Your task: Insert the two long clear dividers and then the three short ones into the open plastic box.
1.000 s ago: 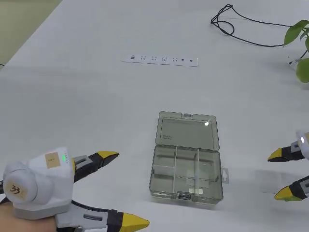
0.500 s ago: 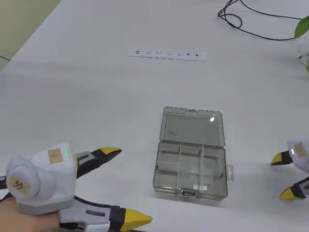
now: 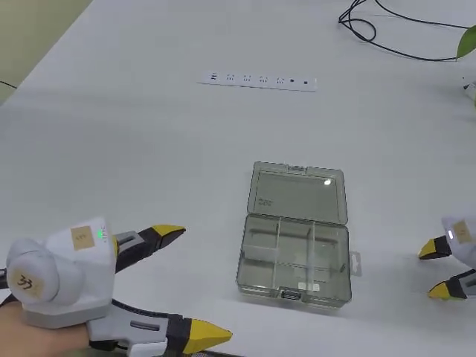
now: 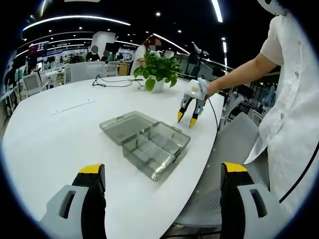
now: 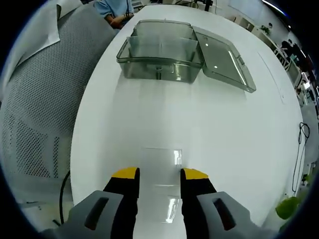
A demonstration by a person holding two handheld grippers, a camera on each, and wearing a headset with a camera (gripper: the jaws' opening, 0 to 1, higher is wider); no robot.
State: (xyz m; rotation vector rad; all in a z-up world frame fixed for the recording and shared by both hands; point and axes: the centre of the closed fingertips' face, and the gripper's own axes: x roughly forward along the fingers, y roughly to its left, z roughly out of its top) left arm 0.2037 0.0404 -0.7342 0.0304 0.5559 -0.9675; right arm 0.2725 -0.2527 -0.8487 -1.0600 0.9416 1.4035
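Note:
The open smoky plastic box (image 3: 294, 262) lies in the middle of the white table, its lid (image 3: 299, 193) folded back flat. Clear partitions show inside it. My left gripper (image 3: 190, 285) hovers at the lower left, open wide and holding nothing; its own view looks past its fingertips (image 4: 92, 169) at the box (image 4: 149, 144). My right gripper (image 3: 433, 270) is low at the table's right edge, jaws a narrow gap apart. In its own view the right gripper (image 5: 159, 174) straddles flat clear dividers (image 5: 162, 159) lying on the table, with the box (image 5: 159, 55) further ahead.
A white power strip (image 3: 258, 80) lies at the far side, with a black cable (image 3: 387, 33) at the back right. A potted plant (image 4: 154, 72) stands beyond the box. The rounded table edge and a grey mesh chair (image 5: 45, 99) are close beside the right gripper.
The head camera has shifted a little. My right gripper's jaws have drawn closer together and sit slightly lower. The left gripper and the box have not moved.

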